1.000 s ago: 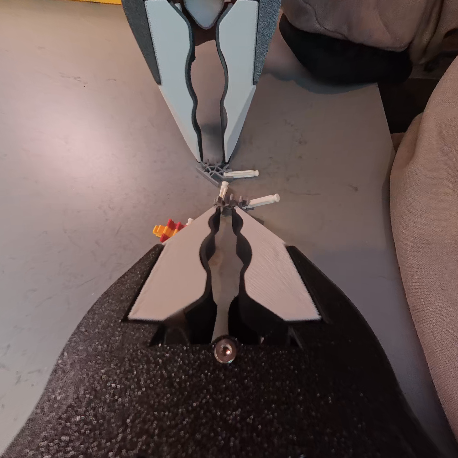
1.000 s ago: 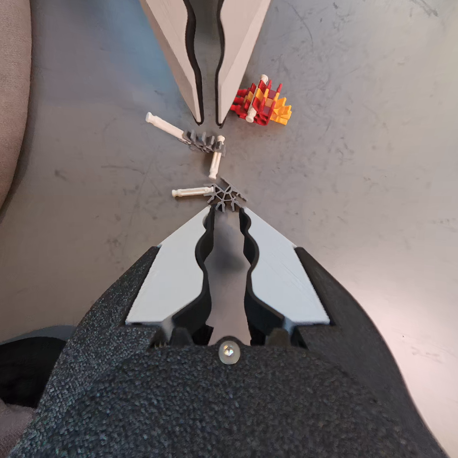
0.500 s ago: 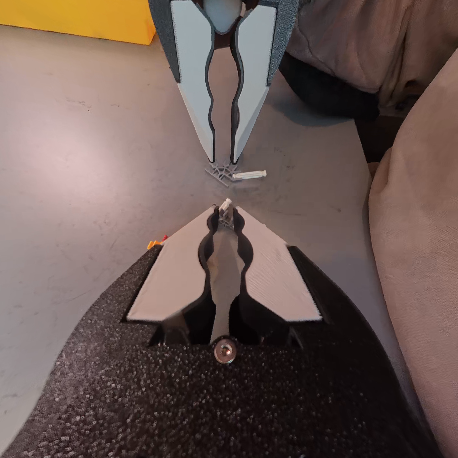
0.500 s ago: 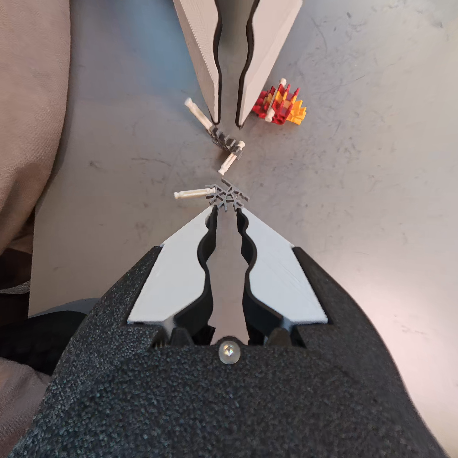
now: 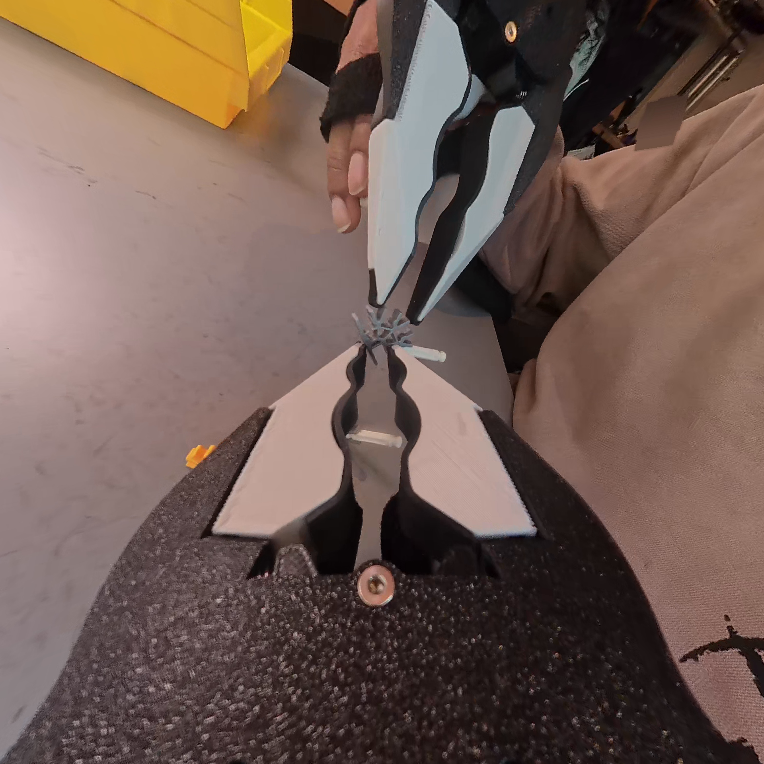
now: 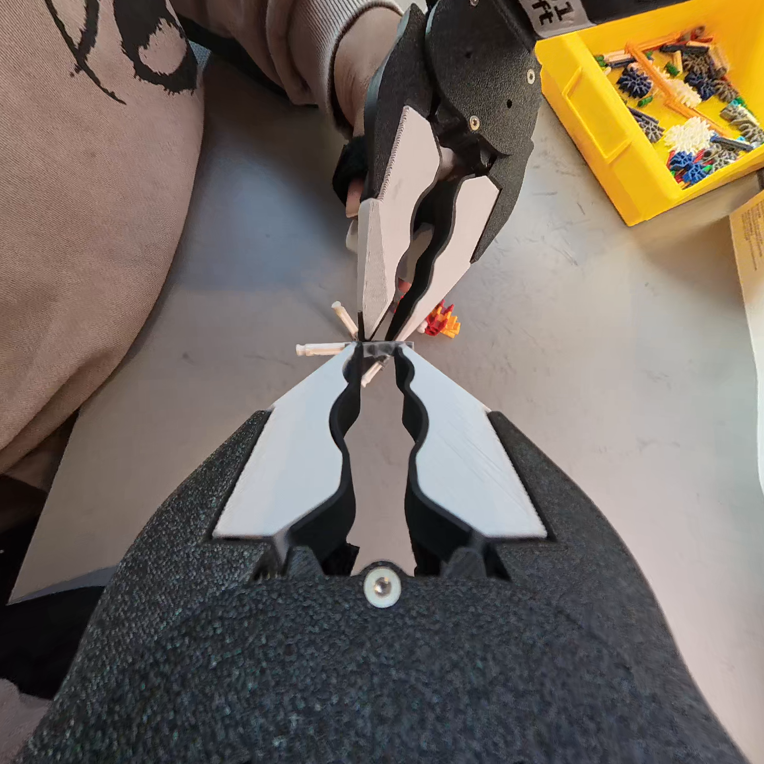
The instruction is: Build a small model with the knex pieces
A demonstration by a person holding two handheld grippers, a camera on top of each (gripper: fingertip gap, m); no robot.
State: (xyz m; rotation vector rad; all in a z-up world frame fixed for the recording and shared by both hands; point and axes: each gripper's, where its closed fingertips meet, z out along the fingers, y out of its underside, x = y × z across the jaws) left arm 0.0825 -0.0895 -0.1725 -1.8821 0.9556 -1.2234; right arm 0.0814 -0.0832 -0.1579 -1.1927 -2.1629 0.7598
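Observation:
Both grippers are raised above the grey table (image 5: 144, 289) and meet tip to tip. My left gripper (image 5: 377, 351) is shut on a grey toothed connector with white rods; one rod (image 5: 374, 438) shows through the gap between its fingers. My right gripper (image 6: 375, 351) is shut on a grey snowflake connector (image 6: 384, 348) with a white rod (image 6: 320, 349) sticking out to the left. In the left wrist view the right gripper (image 5: 395, 316) comes down from above and the two grey pieces (image 5: 382, 328) touch. In the right wrist view the left gripper (image 6: 378, 330) comes from the top.
A yellow bin (image 6: 599, 136) with several coloured building pieces stands at the far right; it also shows in the left wrist view (image 5: 186, 62). A red and orange cluster (image 6: 442, 324) lies on the table. A person's beige sweatshirt (image 5: 641, 372) borders the table. A paper (image 6: 750, 256) lies at the right edge. Both grippers' tips are close together, under 4 cm apart.
Both grippers have lifted their grey connectors off the table and brought them together in the air. Both views have tilted up, so the yellow bin and the hands now show.

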